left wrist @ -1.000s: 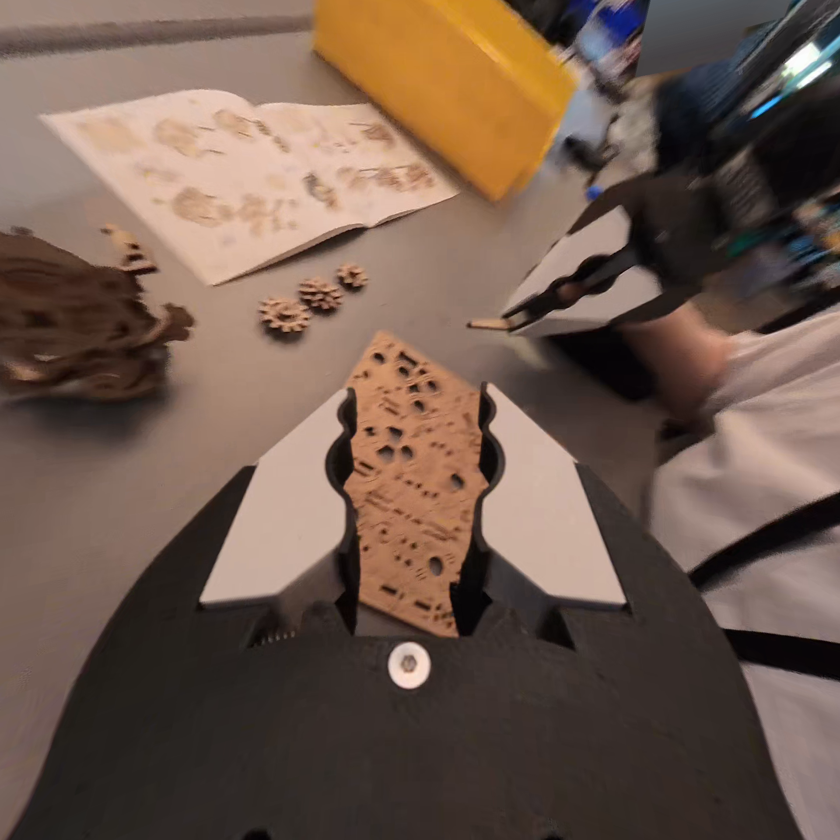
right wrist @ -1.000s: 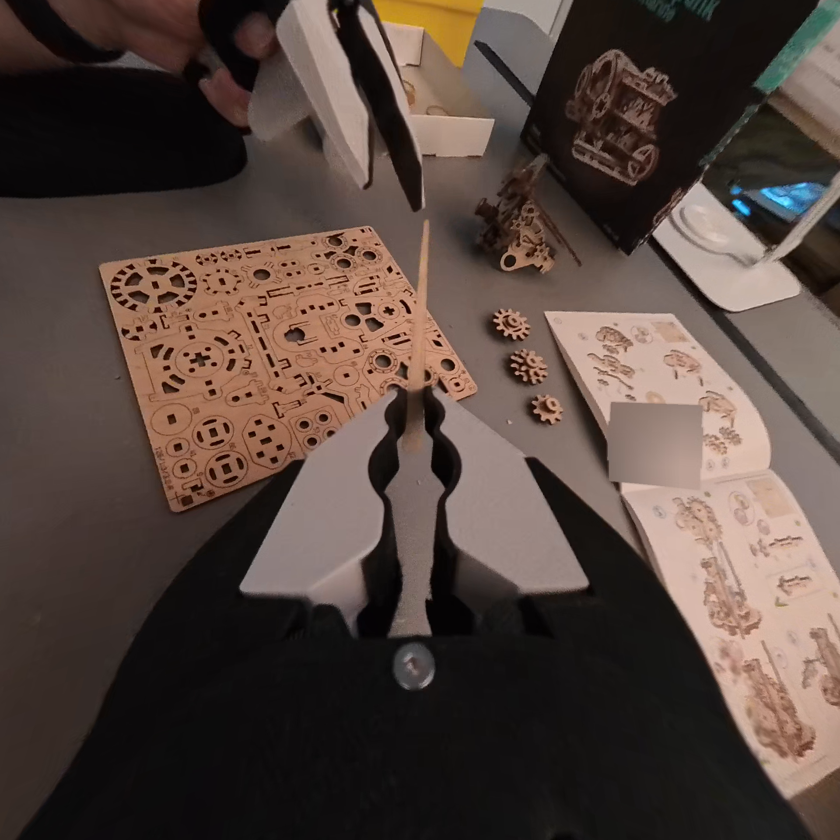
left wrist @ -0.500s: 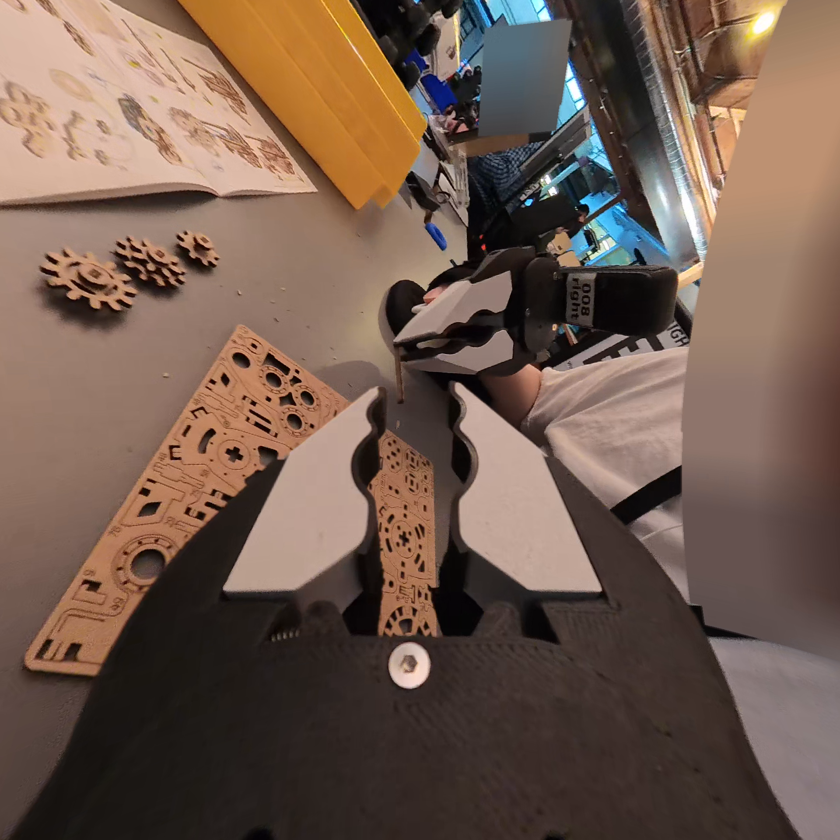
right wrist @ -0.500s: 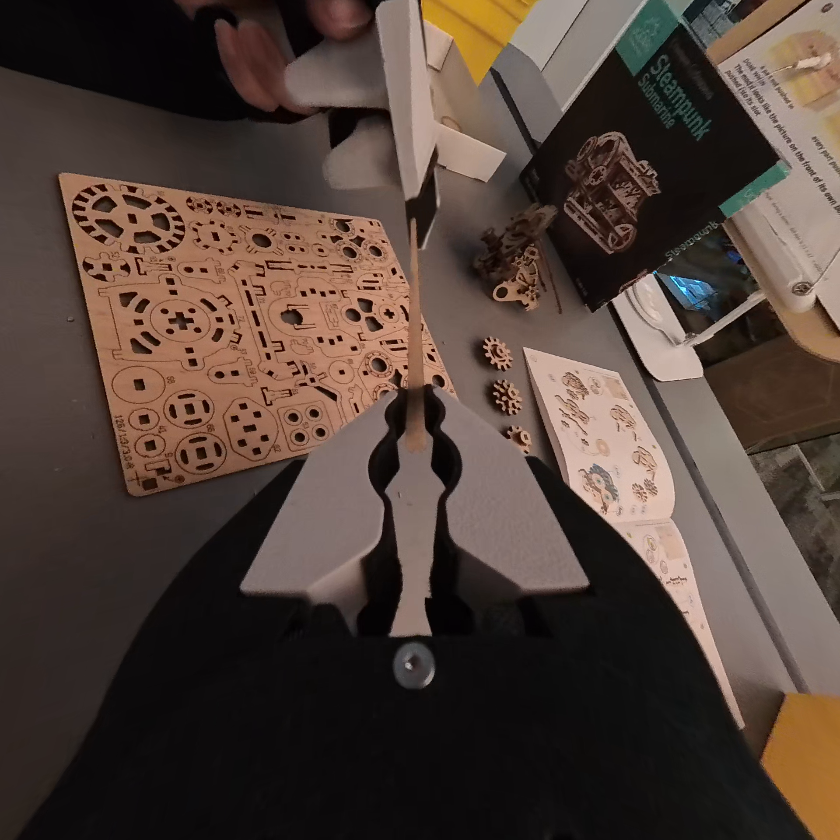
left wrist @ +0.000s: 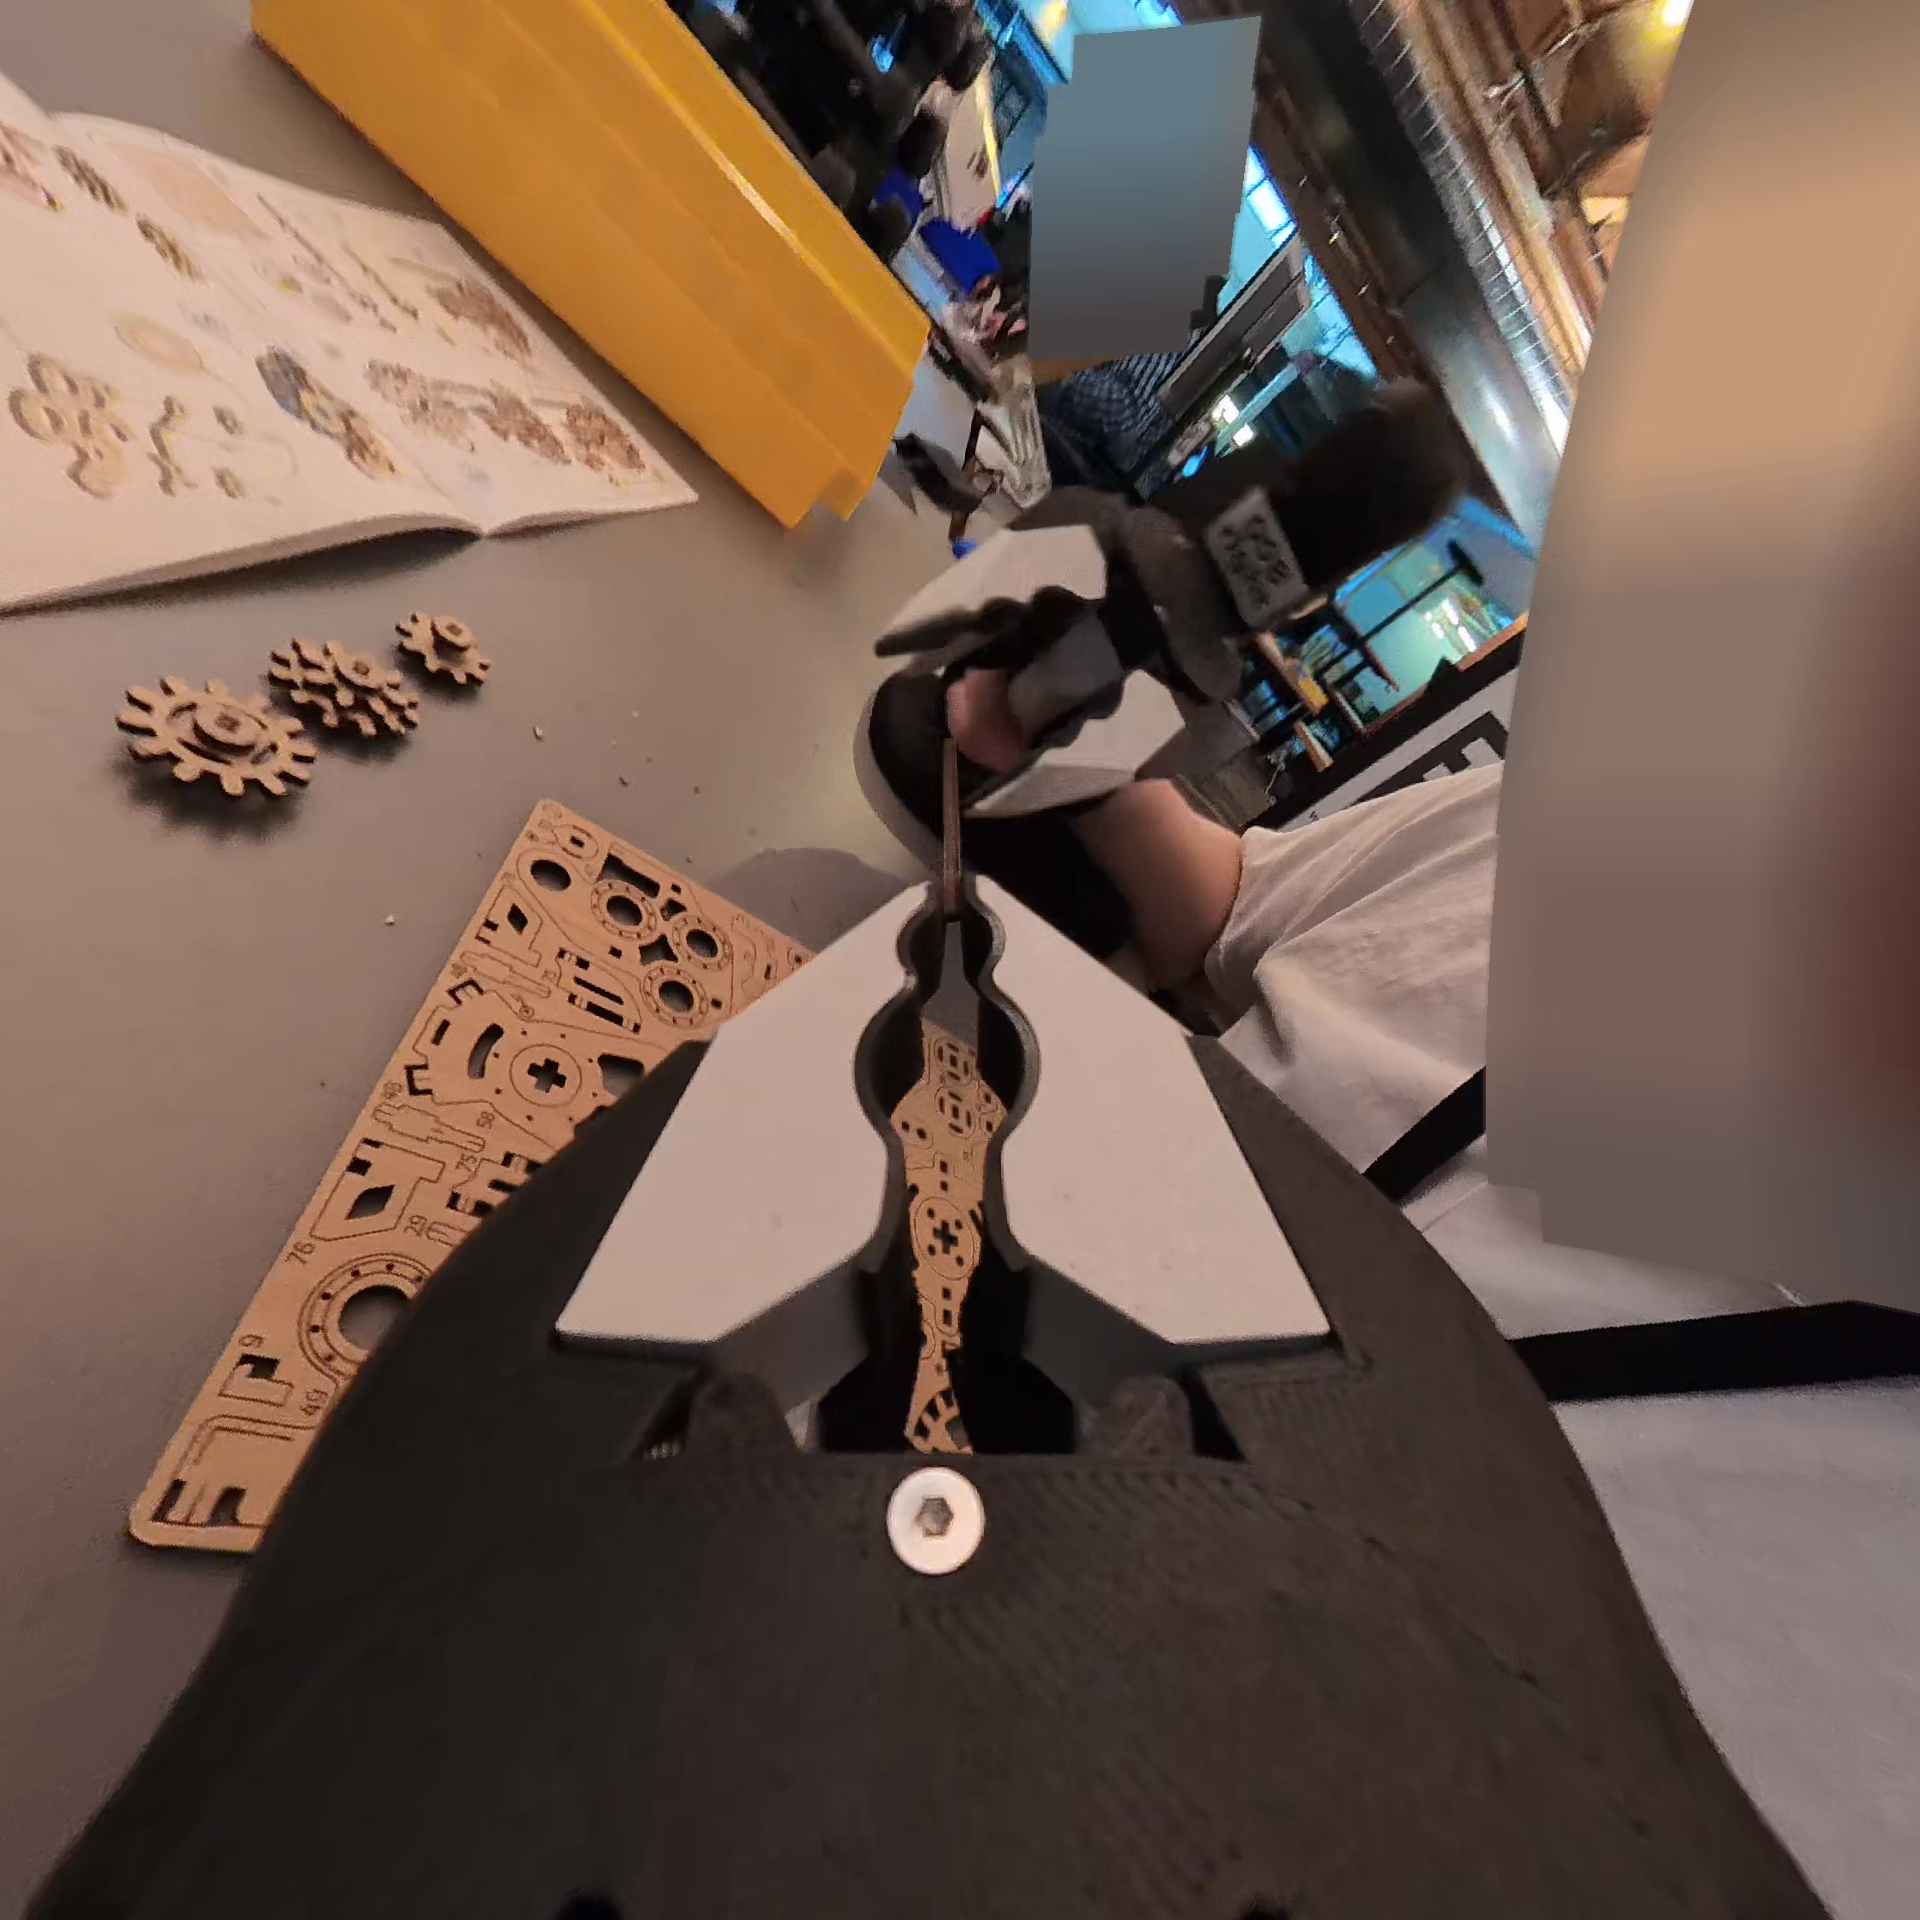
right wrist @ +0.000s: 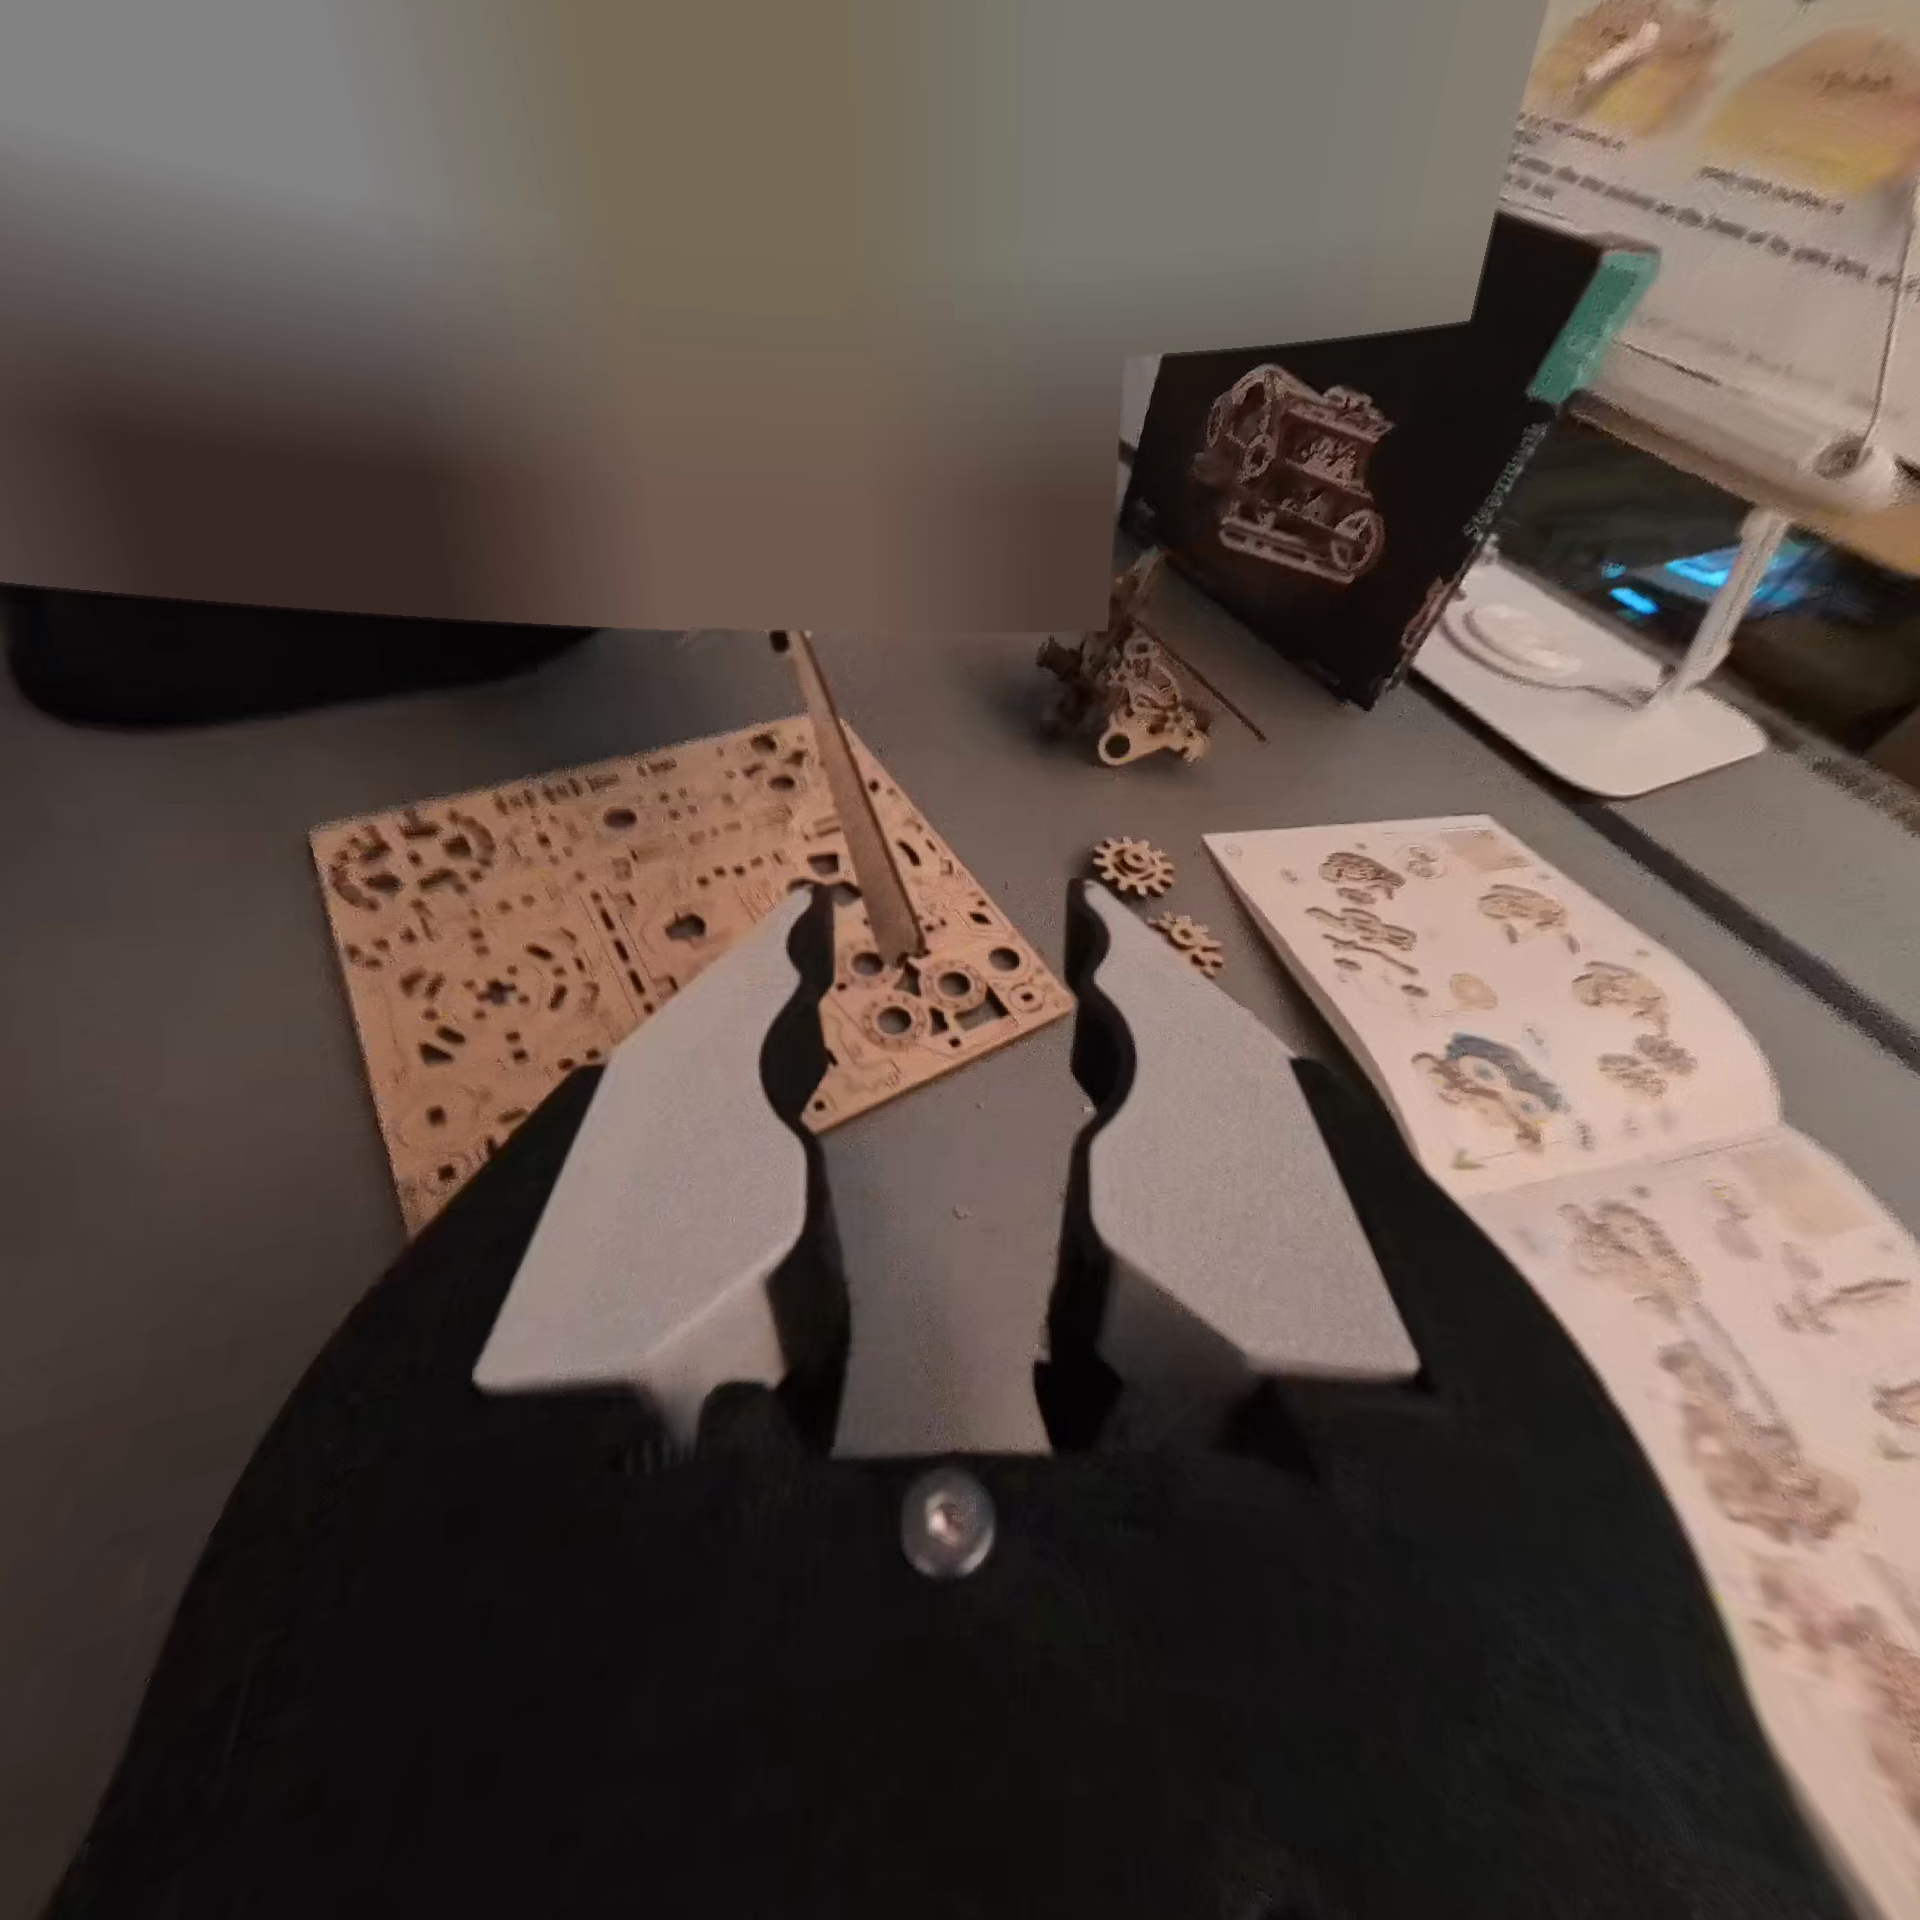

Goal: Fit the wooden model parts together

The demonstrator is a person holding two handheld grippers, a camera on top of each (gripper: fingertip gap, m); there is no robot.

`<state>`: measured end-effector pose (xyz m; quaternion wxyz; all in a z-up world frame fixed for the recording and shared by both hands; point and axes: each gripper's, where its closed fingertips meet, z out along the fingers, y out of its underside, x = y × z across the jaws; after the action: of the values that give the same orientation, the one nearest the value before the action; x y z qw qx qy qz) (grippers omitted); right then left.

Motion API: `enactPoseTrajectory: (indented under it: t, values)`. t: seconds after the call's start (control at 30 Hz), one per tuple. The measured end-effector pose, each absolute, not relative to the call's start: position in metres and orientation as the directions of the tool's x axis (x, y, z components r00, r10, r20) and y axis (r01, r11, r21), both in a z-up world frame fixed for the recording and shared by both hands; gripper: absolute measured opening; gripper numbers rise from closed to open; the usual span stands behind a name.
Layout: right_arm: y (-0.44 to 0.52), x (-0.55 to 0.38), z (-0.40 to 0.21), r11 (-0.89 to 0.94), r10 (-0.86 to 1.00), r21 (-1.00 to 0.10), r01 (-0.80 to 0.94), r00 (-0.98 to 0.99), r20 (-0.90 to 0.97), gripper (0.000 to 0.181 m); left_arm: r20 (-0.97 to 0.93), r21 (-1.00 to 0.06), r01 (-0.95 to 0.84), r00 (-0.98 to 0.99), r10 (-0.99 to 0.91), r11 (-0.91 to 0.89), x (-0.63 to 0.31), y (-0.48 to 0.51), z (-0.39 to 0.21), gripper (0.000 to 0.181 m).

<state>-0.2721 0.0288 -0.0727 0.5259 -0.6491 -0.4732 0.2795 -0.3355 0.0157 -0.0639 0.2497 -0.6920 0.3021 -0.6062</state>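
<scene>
My left gripper [left wrist: 951,894] is shut on the end of a thin wooden stick [left wrist: 949,810], held above the table. My right gripper [right wrist: 951,899] is open and empty; the stick [right wrist: 847,790] slants up in front of its left finger, its top hidden by a blurred patch. The right gripper also shows in the left wrist view [left wrist: 925,722], open just beyond the stick. A laser-cut wooden parts sheet [right wrist: 540,935] lies flat under both grippers, and also shows in the left wrist view [left wrist: 499,1091]. Three loose wooden gears [left wrist: 218,732] lie beside it.
A partly built wooden model [right wrist: 1127,696] stands behind the sheet, in front of the dark kit box [right wrist: 1330,499]. An open instruction booklet [right wrist: 1455,987] lies to the right. A yellow bin [left wrist: 623,208] sits at the table's far side. A white lamp base [right wrist: 1621,727] stands at the right.
My left gripper has closed on the stick's far end. My right gripper has opened, let go of the stick and drawn back from it.
</scene>
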Motion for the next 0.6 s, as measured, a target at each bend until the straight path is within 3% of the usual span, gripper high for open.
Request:
enactPoseTrajectory:
  t: [0.1,0.17,0.23,0.3,0.6]
  values:
    - [0.031,-0.261,-0.042,-0.277,0.911,-0.960,-0.036,0.308,-0.274,0.050,0.629,-0.775,-0.042,0.033,-0.777,-0.630,-0.343,0.018,-0.049,0.001]
    - [0.030,-0.253,-0.030,-0.453,0.865,-0.873,-0.181,0.147,-0.479,0.051,0.591,-0.806,-0.013,0.031,-0.806,-0.592,-0.347,0.021,-0.043,0.000]
    - [0.032,-0.249,-0.030,-0.570,0.802,-0.787,-0.235,0.051,-0.595,0.039,0.569,-0.823,0.022,0.027,-0.822,-0.568,-0.348,0.022,-0.037,0.000]
    - [0.032,-0.254,-0.038,-0.622,0.767,-0.754,-0.212,0.029,-0.641,0.034,0.565,-0.825,0.021,0.030,-0.824,-0.565,-0.345,0.022,-0.036,0.000]
    - [0.018,-0.271,-0.044,-0.589,0.800,-0.796,-0.138,0.039,-0.598,0.009,0.521,-0.853,-0.006,0.052,-0.852,-0.522,-0.334,0.018,-0.039,0.001]
